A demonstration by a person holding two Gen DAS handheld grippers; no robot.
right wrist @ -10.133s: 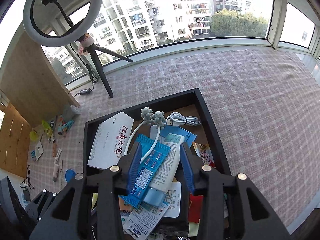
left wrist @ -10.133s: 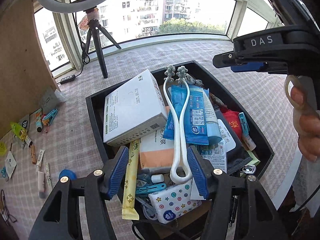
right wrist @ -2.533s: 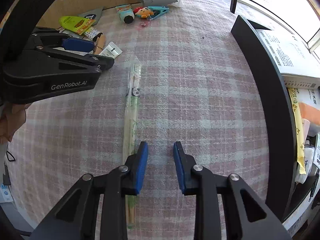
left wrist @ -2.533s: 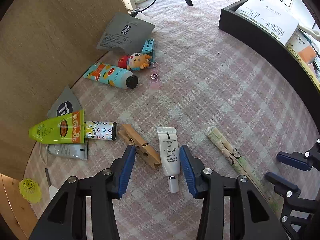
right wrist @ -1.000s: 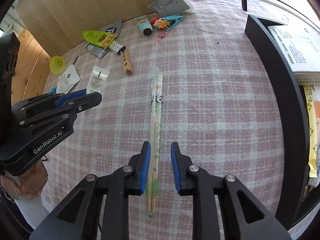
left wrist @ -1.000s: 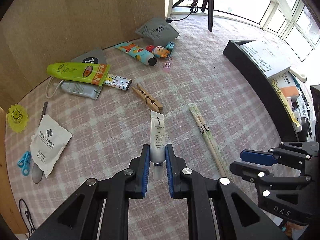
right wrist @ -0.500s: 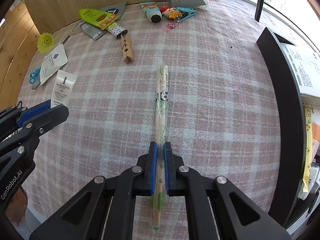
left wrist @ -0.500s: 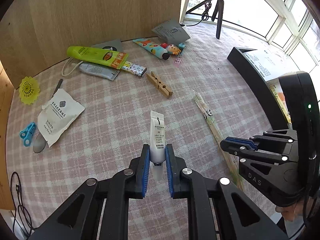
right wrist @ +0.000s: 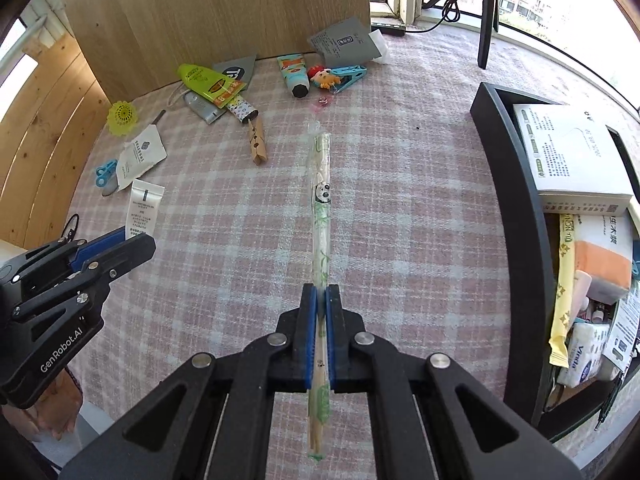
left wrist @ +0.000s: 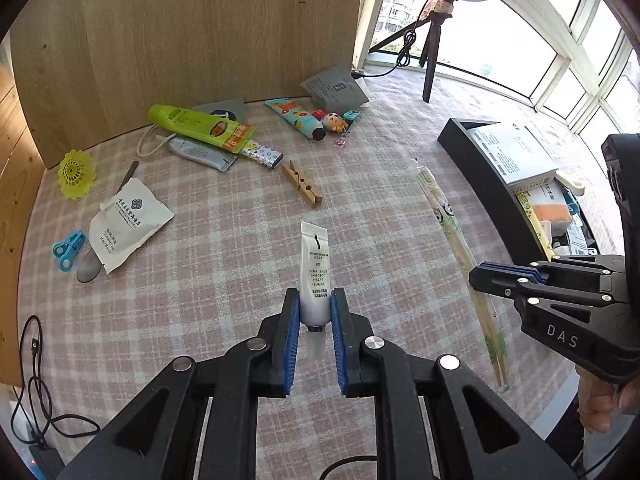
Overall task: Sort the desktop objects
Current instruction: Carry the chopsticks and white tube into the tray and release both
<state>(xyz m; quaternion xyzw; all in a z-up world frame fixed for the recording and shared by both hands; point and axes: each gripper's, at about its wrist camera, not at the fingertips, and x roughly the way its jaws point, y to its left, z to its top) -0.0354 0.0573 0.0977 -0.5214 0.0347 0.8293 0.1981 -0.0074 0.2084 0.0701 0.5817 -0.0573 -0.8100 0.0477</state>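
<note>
My left gripper (left wrist: 314,304) is shut on a small white tube (left wrist: 314,264), gripped near its cap end and held above the checked cloth; the tube also shows in the right wrist view (right wrist: 142,208). My right gripper (right wrist: 321,300) is shut on wrapped chopsticks (right wrist: 321,200) with a panda print, lifted off the cloth; they also show in the left wrist view (left wrist: 456,240). A black tray (right wrist: 516,184) full of boxes and packets stands to the right.
Against the wooden panel (left wrist: 180,40) lie a green tube (left wrist: 200,126), a wooden clothespin (left wrist: 302,189), a colourful tube (left wrist: 296,118), a doll keychain (left wrist: 334,122), grey pouches, a white sachet (left wrist: 124,222), a yellow shuttlecock (left wrist: 76,172) and blue clips. A tripod (left wrist: 432,60) stands behind.
Both grippers have risen further with the tube and the chopsticks held in them. The view has widened and tilted up toward the panel and window.
</note>
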